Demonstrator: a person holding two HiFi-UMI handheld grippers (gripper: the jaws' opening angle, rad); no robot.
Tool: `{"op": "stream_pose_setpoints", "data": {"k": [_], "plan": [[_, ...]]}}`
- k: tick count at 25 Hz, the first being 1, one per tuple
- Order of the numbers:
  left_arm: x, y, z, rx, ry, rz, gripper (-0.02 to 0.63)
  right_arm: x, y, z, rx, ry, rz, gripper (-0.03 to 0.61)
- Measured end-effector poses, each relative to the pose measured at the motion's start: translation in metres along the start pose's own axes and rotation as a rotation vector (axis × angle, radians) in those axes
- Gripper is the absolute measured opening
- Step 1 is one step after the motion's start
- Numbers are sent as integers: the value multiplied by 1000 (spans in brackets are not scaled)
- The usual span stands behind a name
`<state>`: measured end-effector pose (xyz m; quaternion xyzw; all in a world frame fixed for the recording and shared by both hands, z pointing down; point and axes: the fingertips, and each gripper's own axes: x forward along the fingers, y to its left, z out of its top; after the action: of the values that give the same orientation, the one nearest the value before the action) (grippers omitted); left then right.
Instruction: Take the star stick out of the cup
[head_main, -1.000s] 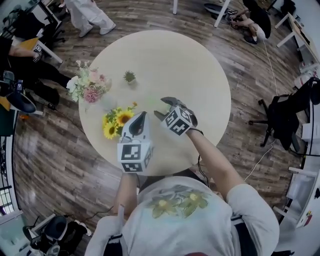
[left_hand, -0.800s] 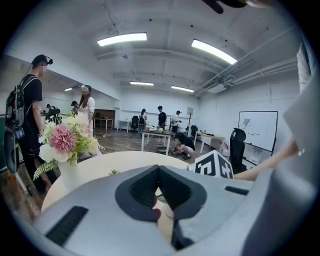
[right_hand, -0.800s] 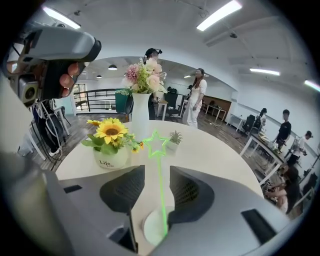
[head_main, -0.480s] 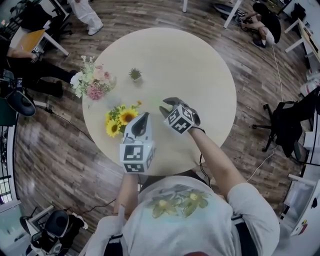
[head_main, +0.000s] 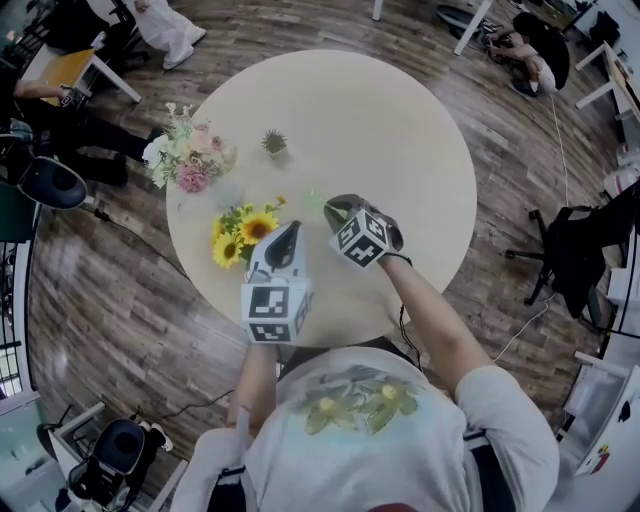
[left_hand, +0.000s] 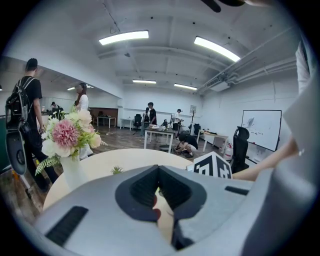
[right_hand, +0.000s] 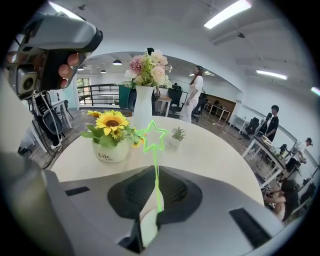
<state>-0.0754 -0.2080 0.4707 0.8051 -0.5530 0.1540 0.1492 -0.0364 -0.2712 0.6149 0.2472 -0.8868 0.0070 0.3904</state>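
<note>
The right hand-held gripper (right_hand: 157, 168) is closing its jaws on the thin stem of the star stick (right_hand: 155, 160) at frame centre, risking it slipping or bending under an off-centre pinch, while the left hand-held gripper (left_hand: 158, 168) is idling with jaws together.

- Star stick (right_hand: 154, 136): neon green throughout, star outline and stem alike.
- Surface (head_main: 380, 120): plain cream, no pattern.
- Sunflowers (right_hand: 111, 121): yellow petals, brown centres, green leaves.
- Pot (right_hand: 111, 152): white with dark lettering.
- Bouquet (right_hand: 147, 64): pink and off-white blooms.
- Vase (right_hand: 142, 105): white.
- Small plant (right_hand: 178, 133): green.
- Floor (head_main: 100, 290): dark brown wood-plank pattern.
</note>
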Motion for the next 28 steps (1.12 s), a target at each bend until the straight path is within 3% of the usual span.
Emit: {"op": "stream_pose_setpoints", "data": {"k": [28], "plan": [[-2, -4, 4, 11, -9, -11, 0, -15, -4, 4, 11, -12, 2, 20]]}}
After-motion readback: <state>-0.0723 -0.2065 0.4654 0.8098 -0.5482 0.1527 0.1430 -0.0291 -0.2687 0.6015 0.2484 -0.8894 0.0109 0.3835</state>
